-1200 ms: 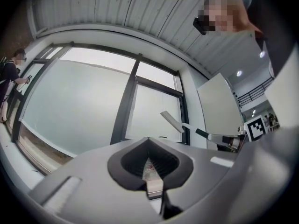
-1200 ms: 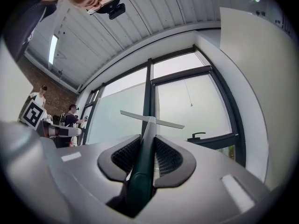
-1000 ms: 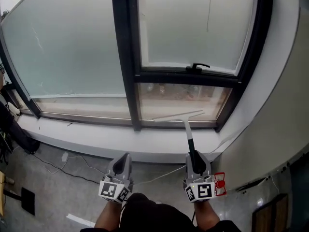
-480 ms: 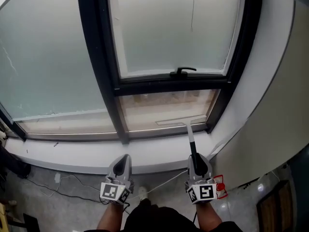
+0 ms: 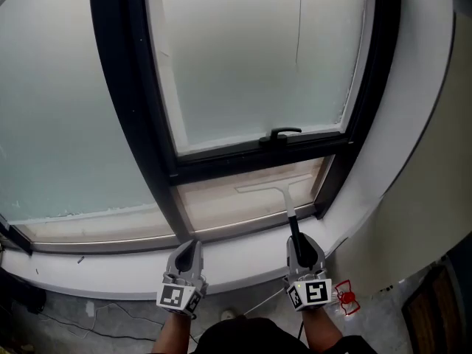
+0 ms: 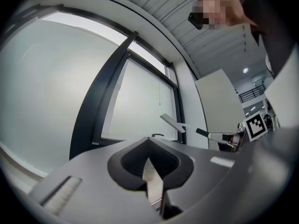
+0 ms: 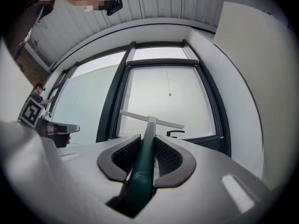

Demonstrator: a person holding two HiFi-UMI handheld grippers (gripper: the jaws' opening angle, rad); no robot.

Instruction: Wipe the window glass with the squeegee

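A squeegee (image 5: 284, 198) with a dark green handle and a white blade is clamped in my right gripper (image 5: 303, 253), whose jaws are shut on the handle. Its blade (image 7: 150, 119) lies against the small lower pane of the window glass (image 5: 251, 65), just under the black latch handle (image 5: 283, 133). The squeegee (image 6: 187, 126) also shows at the right of the left gripper view. My left gripper (image 5: 186, 255) is shut with nothing in it, held low over the white sill (image 5: 243, 253).
A thick black mullion (image 5: 133, 102) splits the large left pane (image 5: 51, 124) from the right sash. A white curved wall (image 5: 413, 124) closes in on the right. Cables lie on the floor (image 5: 110, 323) below.
The view has shifted left and closer to the window. The squeegee blade sits a little higher against the lower pane. Both grippers hold their places.
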